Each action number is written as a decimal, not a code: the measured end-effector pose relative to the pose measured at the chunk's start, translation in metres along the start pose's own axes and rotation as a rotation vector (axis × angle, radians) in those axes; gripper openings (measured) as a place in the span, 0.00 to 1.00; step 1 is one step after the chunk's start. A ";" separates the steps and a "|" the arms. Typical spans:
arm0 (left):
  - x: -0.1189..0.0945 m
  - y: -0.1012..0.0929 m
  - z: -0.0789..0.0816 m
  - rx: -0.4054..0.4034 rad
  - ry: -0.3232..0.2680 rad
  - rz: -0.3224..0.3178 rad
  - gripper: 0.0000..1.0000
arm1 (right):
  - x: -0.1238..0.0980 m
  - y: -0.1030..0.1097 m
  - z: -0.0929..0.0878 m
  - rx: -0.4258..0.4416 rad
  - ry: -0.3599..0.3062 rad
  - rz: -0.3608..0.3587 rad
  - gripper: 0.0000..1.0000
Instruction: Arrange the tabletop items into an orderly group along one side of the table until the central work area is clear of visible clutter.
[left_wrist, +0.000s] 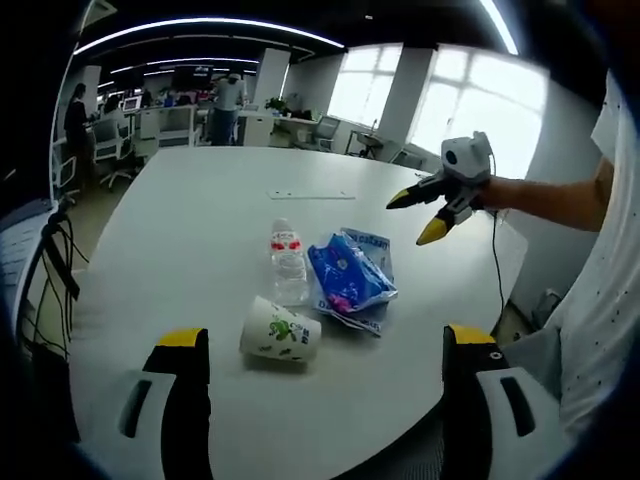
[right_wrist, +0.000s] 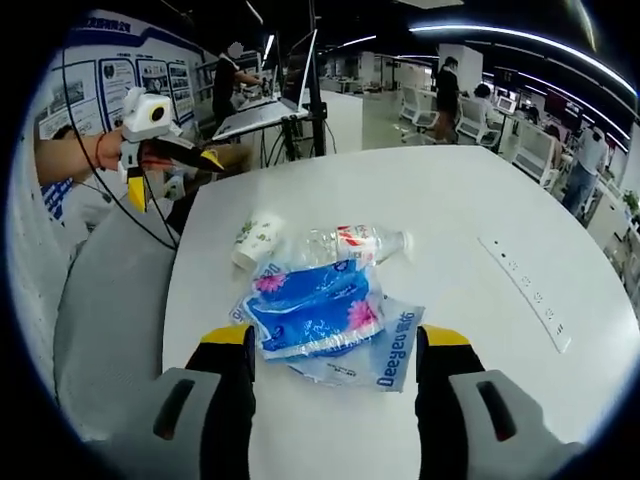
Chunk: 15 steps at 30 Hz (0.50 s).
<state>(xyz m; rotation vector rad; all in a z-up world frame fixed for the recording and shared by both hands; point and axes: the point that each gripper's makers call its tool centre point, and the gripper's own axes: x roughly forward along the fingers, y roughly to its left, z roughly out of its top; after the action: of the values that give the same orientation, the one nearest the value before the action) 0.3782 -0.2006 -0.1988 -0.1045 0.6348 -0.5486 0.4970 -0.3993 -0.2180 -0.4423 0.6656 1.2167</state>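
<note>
Near the table's close edge, a white paper cup (left_wrist: 280, 331) with a green print lies on its side. Behind it lies a clear water bottle (left_wrist: 288, 262) with a red label. A blue tissue pack (left_wrist: 347, 277) rests on a pale blue packet (left_wrist: 372, 245) beside the bottle. My left gripper (left_wrist: 326, 340) is open, short of the cup. My right gripper (left_wrist: 411, 220) hangs open above the table, right of the packs. In the right gripper view, my right gripper (right_wrist: 335, 338) has the tissue pack (right_wrist: 312, 310) and packet (right_wrist: 396, 352) ahead of its jaws. Beyond lie the bottle (right_wrist: 355, 243) and cup (right_wrist: 258, 239). My left gripper (right_wrist: 175, 178) is open at the upper left.
The white table (left_wrist: 200, 230) is oval, with a socket strip (left_wrist: 310, 195) (right_wrist: 525, 292) set into its top. Cables (left_wrist: 60, 260) hang off its left edge. A laptop on a stand (right_wrist: 265, 112), office chairs and several people are in the room beyond.
</note>
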 end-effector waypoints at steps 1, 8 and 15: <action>0.000 0.000 0.000 -0.001 0.001 0.000 1.00 | 0.001 0.000 0.000 0.000 0.000 0.003 0.64; 0.000 0.003 -0.001 -0.012 -0.003 0.010 1.00 | 0.012 -0.004 -0.001 -0.009 0.011 0.020 0.63; 0.000 0.005 -0.003 -0.026 -0.005 0.019 1.00 | 0.022 -0.008 -0.001 -0.018 0.020 0.036 0.62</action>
<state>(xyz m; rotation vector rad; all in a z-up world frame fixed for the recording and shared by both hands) 0.3787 -0.1962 -0.2021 -0.1247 0.6374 -0.5220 0.5087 -0.3870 -0.2344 -0.4601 0.6825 1.2548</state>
